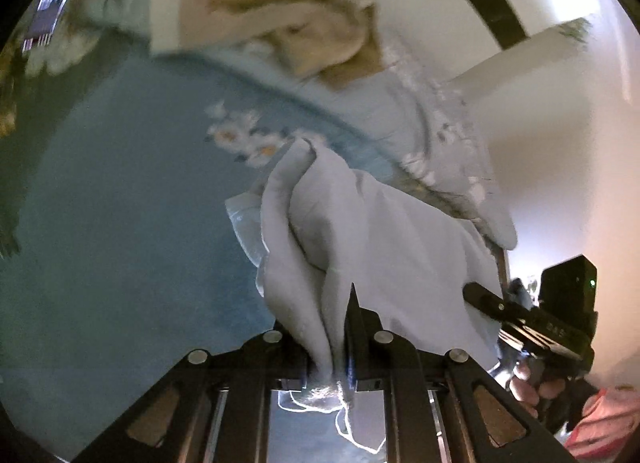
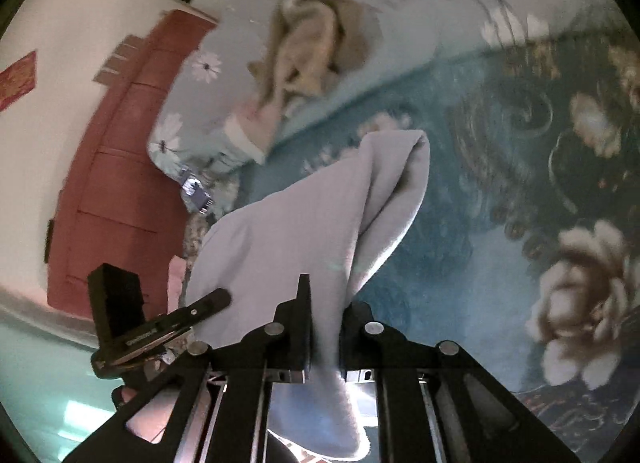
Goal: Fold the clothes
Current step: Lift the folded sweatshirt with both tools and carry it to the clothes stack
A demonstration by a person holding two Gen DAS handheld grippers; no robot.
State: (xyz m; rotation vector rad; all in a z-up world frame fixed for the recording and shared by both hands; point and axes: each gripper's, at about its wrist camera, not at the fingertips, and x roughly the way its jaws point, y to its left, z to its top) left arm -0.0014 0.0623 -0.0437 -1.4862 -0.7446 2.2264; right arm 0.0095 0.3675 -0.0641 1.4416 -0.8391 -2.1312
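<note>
A pale grey-lilac garment (image 1: pixel 360 231) hangs in the air above the blue floral bedspread (image 1: pixel 120 203), bunched in folds. My left gripper (image 1: pixel 340 303) is shut on one edge of it, the cloth pinched between the black fingers. In the right wrist view the same garment (image 2: pixel 304 223) drapes away from my right gripper (image 2: pixel 324 303), which is shut on another edge. Each view shows the other gripper beside the cloth: the right one (image 1: pixel 532 323) at the right, the left one (image 2: pixel 160 327) at the lower left, with a hand (image 1: pixel 528 387) beneath.
A crumpled tan garment (image 1: pixel 312 35) lies on a pale blue flowered quilt (image 2: pixel 208 95) farther back on the bed. A red-brown wooden door (image 2: pixel 120 191) and a white wall (image 2: pixel 60 75) stand beyond the bed's edge. A small dark package (image 2: pixel 196 193) lies near the quilt.
</note>
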